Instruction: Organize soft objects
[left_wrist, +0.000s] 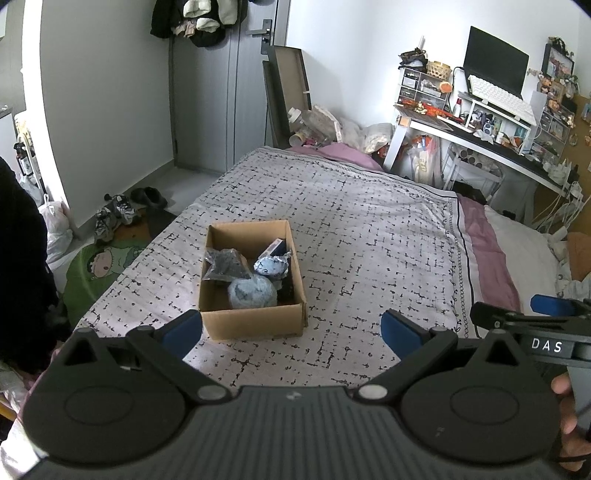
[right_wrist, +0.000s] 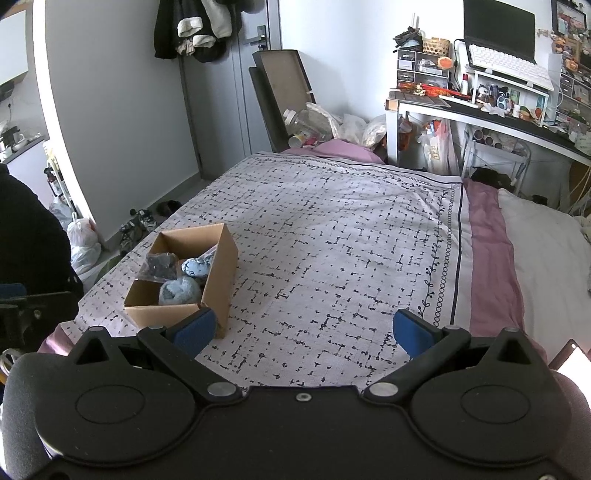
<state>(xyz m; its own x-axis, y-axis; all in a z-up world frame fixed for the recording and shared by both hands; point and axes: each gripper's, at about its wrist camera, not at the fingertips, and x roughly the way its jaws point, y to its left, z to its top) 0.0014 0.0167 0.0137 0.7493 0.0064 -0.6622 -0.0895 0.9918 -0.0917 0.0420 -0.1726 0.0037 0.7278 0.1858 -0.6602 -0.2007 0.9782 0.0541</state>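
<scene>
Cardboard, open at the top: the box (left_wrist: 253, 280) sits low and centre-left in the left wrist frame, on the patterned bedspread (left_wrist: 351, 229), and lower left in the right wrist frame. Inside it lie a pale blue ball (left_wrist: 253, 291) at the near end, a smaller blue bundle (left_wrist: 271, 266) behind it, and a dark bag (left_wrist: 225, 265) to the left.

The left wrist view looks almost straight down into the box and shows a dark flat item (left_wrist: 277, 246) propped at the far right corner. The right wrist view sees the box from the side, so its right wall hides that corner.

The left gripper (left_wrist: 291, 330) has its blue pads spread wide with nothing between them, its left pad just in front of the box's near left corner. The right gripper (right_wrist: 303, 330) is likewise spread wide and empty over bare bedspread.

Only the left wrist view catches the other gripper, at its right edge, marked "DAS". Both views show the desk (right_wrist: 480, 110) at upper right.
</scene>
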